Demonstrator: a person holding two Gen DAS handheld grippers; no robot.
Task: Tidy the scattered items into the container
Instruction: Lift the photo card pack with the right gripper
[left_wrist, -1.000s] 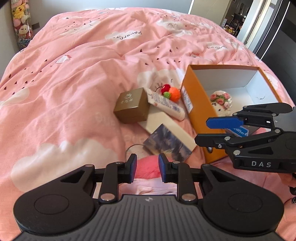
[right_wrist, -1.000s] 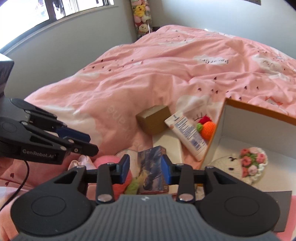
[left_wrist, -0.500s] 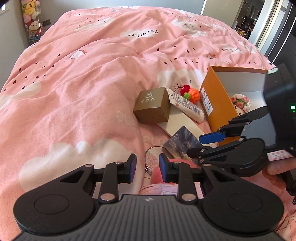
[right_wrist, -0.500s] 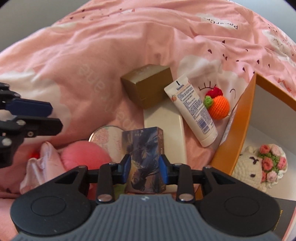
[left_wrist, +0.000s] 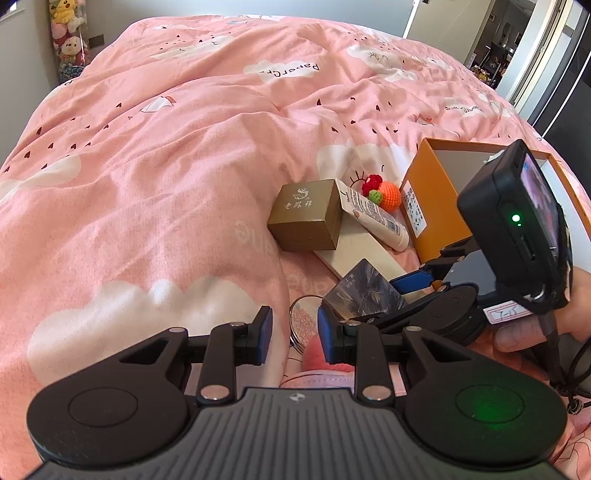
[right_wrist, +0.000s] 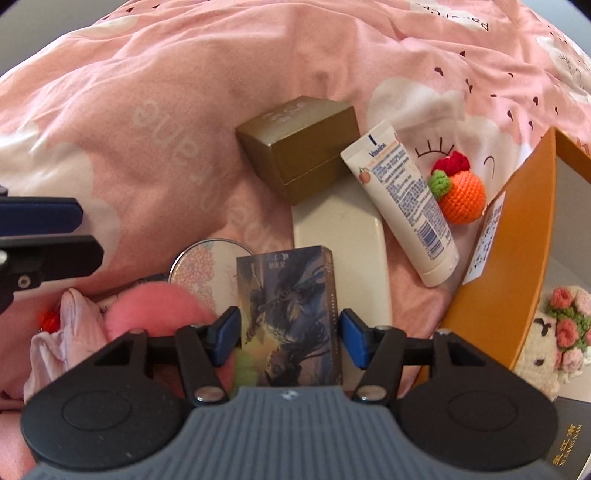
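Observation:
An orange box (right_wrist: 524, 236) with a white inside stands at the right on the pink bed; it also shows in the left wrist view (left_wrist: 432, 206). It holds a crocheted white toy with flowers (right_wrist: 554, 332). My right gripper (right_wrist: 288, 334) is open, its jaws on either side of a dark illustrated card box (right_wrist: 291, 306), apart from its sides. The card box also shows in the left wrist view (left_wrist: 364, 293). My left gripper (left_wrist: 293, 334) is open and empty, hovering over a round compact (left_wrist: 303, 319) and a pink pompom (left_wrist: 319, 350).
Near the orange box lie a gold cube box (right_wrist: 303, 147), a white lotion tube (right_wrist: 402, 203), a crocheted orange fruit (right_wrist: 461, 195), a flat cream case (right_wrist: 343, 236), a round compact (right_wrist: 203, 266), a pink pompom (right_wrist: 155, 310) and pale pink cloth (right_wrist: 62, 332).
My right gripper has dropped lower and forward over the card box and its jaws have opened wider around it. My left gripper has shifted left and back a little.

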